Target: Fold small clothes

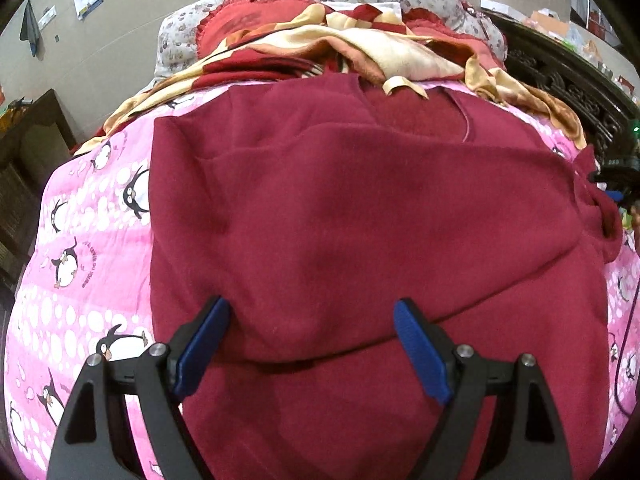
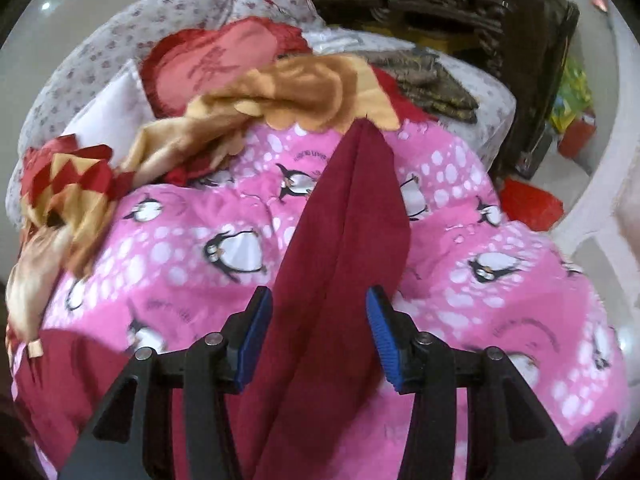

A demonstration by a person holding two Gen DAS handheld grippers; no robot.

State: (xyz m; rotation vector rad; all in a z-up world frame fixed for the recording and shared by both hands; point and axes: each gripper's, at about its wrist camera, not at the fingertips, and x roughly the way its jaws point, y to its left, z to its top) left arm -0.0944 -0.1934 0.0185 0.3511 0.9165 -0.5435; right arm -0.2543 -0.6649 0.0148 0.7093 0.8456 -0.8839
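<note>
Maroon fleece everywhere, so here's where I'm at: the sweater [image 1: 360,220] lies spread on the pink penguin quilt [image 1: 88,264], body mostly flat, with a soft fold line running across near my end. My left gripper [image 1: 312,344] hovers over the near hem with its jaws wide apart, nothing pinched. The sleeve [image 2: 352,216] runs up between the fingers of my right gripper [image 2: 320,336], but the blue pads [image 2: 256,340] look parted with a gap on each side, so I'd call that let go, not gripped.

My take on doing this fold right: lay the sleeve straight across the body, don't drag it, then pinch both hem corners through all the layers before lifting. Fleece is thick and a bit grabby, so it should hold a crease fine but bunch if pulled sideways.

That gold and red satin blanket [image 1: 360,48] heaped behind is slippery-looking; I'd keep clear of it.
</note>
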